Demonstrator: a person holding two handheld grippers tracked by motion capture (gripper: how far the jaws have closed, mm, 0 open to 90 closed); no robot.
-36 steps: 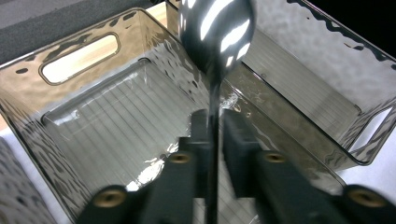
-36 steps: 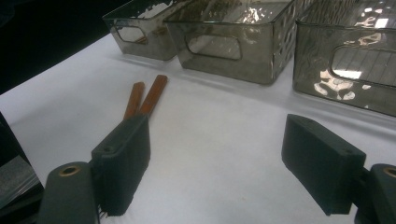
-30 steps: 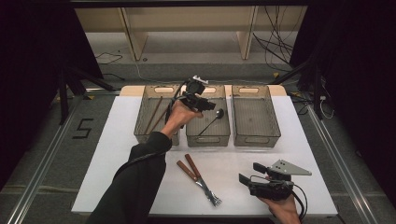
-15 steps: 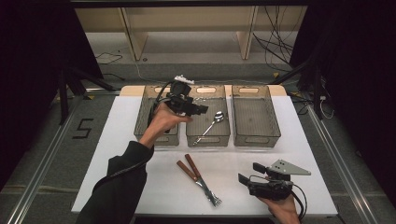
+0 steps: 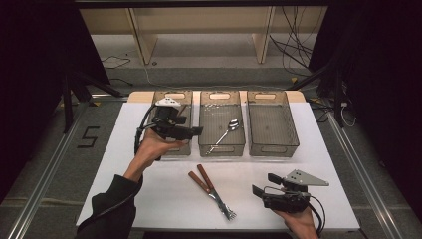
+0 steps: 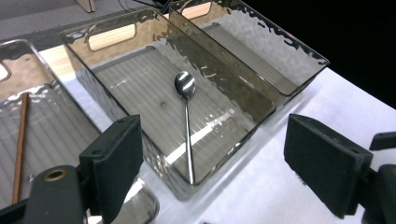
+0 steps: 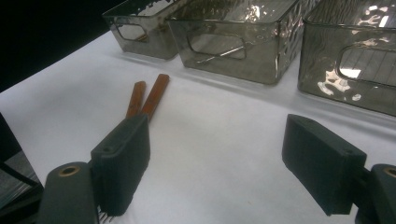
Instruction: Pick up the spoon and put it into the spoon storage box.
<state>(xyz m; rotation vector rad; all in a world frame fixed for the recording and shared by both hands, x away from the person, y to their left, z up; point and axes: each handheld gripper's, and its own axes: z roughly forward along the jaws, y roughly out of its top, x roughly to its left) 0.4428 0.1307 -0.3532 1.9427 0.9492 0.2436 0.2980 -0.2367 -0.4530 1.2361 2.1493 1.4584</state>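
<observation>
Left gripper (image 5: pixel 191 131) jaws just opened, empty; spoon (image 5: pixel 223 135) in middle bin (image 5: pixel 222 148). Right gripper (image 5: pixel 263 184) wide, empty. Risk: wood-handled forks (image 5: pixel 211 191) touching, one nudged aside during pickup.

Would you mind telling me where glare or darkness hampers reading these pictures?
High view: black surrounds, evenly lit white table. Left gripper view: rippled highlights on the middle bin, yet the spoon stays sharp. Right gripper view: bright glints on the bin walls, dark upper-left corner.

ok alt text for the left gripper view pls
A spoon lies in the middle clear bin, seen past the open left tool with nothing between its jaws. Another bin sits beyond; a brown stick lies in the nearer one.
</observation>
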